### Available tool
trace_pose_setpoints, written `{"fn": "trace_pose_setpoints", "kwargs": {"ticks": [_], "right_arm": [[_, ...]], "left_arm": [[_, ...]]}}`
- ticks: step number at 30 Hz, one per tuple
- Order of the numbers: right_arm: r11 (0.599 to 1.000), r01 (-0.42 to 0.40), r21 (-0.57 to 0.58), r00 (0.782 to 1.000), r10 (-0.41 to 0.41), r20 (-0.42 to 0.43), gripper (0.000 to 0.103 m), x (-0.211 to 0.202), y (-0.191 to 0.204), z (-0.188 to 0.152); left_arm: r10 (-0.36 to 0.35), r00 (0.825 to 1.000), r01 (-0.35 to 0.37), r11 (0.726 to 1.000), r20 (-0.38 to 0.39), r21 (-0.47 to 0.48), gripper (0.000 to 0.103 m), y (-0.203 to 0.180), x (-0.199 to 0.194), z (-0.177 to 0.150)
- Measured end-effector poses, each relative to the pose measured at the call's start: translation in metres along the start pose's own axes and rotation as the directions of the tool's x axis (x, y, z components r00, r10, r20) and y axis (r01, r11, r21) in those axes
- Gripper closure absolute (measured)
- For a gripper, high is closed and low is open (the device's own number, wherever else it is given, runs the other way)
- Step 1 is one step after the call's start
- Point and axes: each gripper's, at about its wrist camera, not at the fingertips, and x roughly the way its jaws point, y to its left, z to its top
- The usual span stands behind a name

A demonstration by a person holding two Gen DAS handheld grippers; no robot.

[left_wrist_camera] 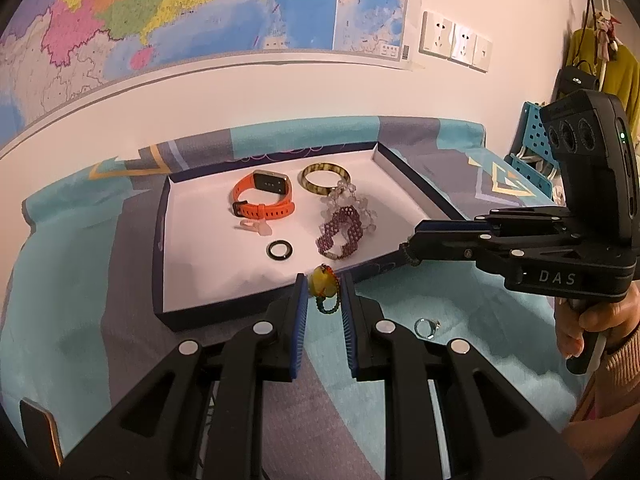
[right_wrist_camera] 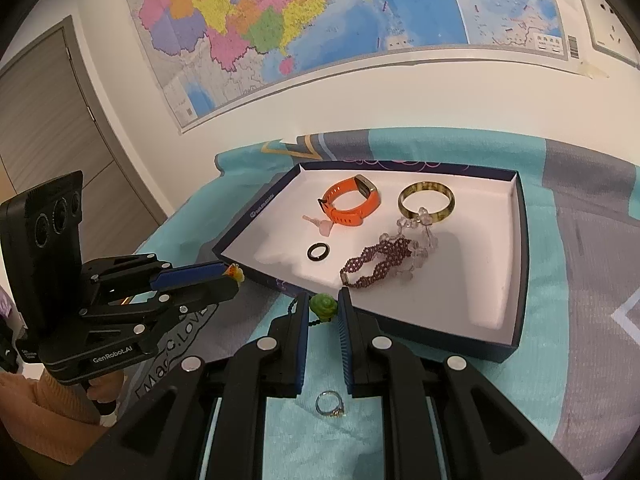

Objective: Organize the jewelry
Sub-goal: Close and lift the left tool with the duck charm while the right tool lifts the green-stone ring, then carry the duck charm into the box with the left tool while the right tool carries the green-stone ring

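Note:
A dark blue tray (left_wrist_camera: 160,240) with a white floor holds an orange watch (left_wrist_camera: 262,196), an amber bangle (left_wrist_camera: 325,178), a clear bead bracelet (left_wrist_camera: 348,200), a purple beaded bracelet (left_wrist_camera: 340,236), a black ring (left_wrist_camera: 279,249) and a small pink piece (left_wrist_camera: 254,226). My left gripper (left_wrist_camera: 323,286) is shut on a yellow pendant (left_wrist_camera: 322,283) with a green bead loop, just over the tray's near edge. My right gripper (right_wrist_camera: 323,306) is shut on a green pendant (right_wrist_camera: 323,305) with a dark bead cord. A silver ring (right_wrist_camera: 330,403) lies on the cloth below it.
The tray (right_wrist_camera: 516,264) sits on a teal and grey cloth (left_wrist_camera: 72,280) against a white wall with a map (left_wrist_camera: 180,12). Wall sockets (left_wrist_camera: 454,42) are at the right. A blue pegboard stand (left_wrist_camera: 528,136) stands by the table's right end.

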Motion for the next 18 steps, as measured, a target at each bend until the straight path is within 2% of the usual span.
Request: {"fn": "trace_pose_setpoints", "kwargs": {"ticks": [18], "right_arm": [[1.000,0.009,0.006,1.000,-0.009,0.000,0.090,0.013,-0.007,0.015]], "left_arm": [[0.002,1.000,-0.002,1.000,0.008,-0.008,0.086,0.006,0.014,0.018]]}}
